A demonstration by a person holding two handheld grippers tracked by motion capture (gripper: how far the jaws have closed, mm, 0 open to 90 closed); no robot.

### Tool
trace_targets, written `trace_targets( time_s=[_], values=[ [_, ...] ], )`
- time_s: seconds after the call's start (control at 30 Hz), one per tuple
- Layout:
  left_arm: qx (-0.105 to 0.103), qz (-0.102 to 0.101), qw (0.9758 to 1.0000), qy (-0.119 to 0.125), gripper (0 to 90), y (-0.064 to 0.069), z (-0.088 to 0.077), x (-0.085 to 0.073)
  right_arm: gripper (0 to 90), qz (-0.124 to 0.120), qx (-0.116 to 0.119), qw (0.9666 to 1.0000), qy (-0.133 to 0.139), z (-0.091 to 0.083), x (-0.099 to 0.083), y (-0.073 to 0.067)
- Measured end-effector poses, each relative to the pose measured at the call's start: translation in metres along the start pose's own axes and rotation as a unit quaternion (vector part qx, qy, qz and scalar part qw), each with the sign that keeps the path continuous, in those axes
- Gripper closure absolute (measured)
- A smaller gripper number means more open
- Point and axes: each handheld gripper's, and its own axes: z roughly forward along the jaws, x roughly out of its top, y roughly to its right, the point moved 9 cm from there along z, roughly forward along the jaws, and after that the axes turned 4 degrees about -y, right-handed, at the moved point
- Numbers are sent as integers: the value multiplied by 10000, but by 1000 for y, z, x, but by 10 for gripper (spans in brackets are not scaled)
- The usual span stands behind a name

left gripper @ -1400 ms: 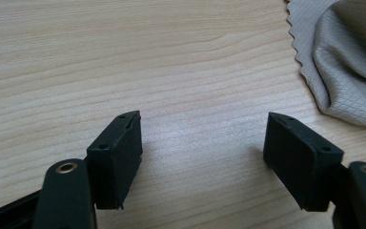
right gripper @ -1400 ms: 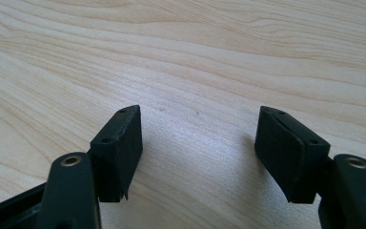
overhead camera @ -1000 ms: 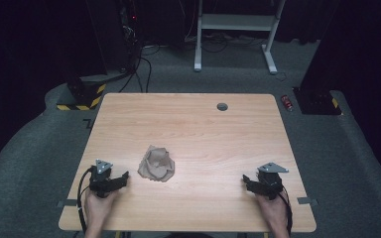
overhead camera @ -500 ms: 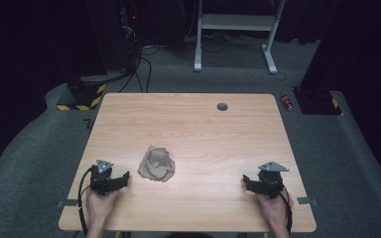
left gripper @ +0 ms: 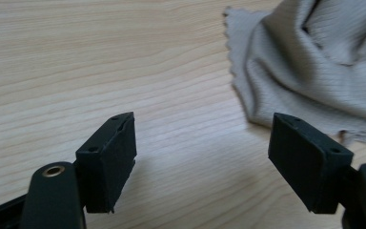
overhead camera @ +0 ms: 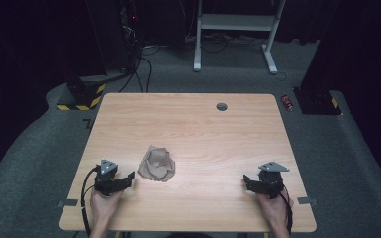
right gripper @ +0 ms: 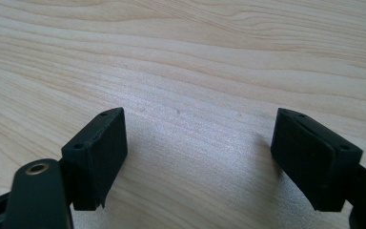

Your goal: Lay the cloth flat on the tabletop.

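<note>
A crumpled beige cloth (overhead camera: 157,163) lies on the wooden table (overhead camera: 203,129), left of centre near the front. My left gripper (overhead camera: 129,179) rests just left of it, pointing toward it, jaws open. In the left gripper view the cloth (left gripper: 314,62) is at the upper right, its edge just beyond the right pad, and nothing lies between the jaws of the left gripper (left gripper: 205,157). My right gripper (overhead camera: 245,181) sits low at the front right, far from the cloth. Its jaws have just been opening and the right gripper (right gripper: 205,157) stands wide open over bare wood.
A small dark round grommet (overhead camera: 222,106) sits in the tabletop near the far edge. On the carpet beyond the table are a small red object (overhead camera: 288,103), a yellow-and-black striped base (overhead camera: 82,96), cables, and a white desk frame (overhead camera: 233,22).
</note>
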Motion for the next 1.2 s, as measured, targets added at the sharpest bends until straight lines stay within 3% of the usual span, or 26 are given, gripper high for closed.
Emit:
trace_targets(
  time_s=[0.17,0.47,0.63,0.8,1.1,1.2],
  values=[
    [-193,181,9996,-18,245,15,-1,7,196,2,-1,10000,-1,0,0,0],
    [-491,294,9984,-35,230,39,4,22,203,21,-4,10000,5,0,0,0],
    [-484,396,9980,-49,220,46,6,27,205,17,-13,10000,12,0,0,1],
    [-625,494,9968,-67,221,60,12,35,212,24,-21,10000,16,0,0,1],
    [-599,753,9951,-217,204,80,27,41,212,23,-22,10000,17,0,0,1],
    [-557,727,9955,-262,201,81,33,43,212,25,-22,10000,16,0,0,1]
  ],
)
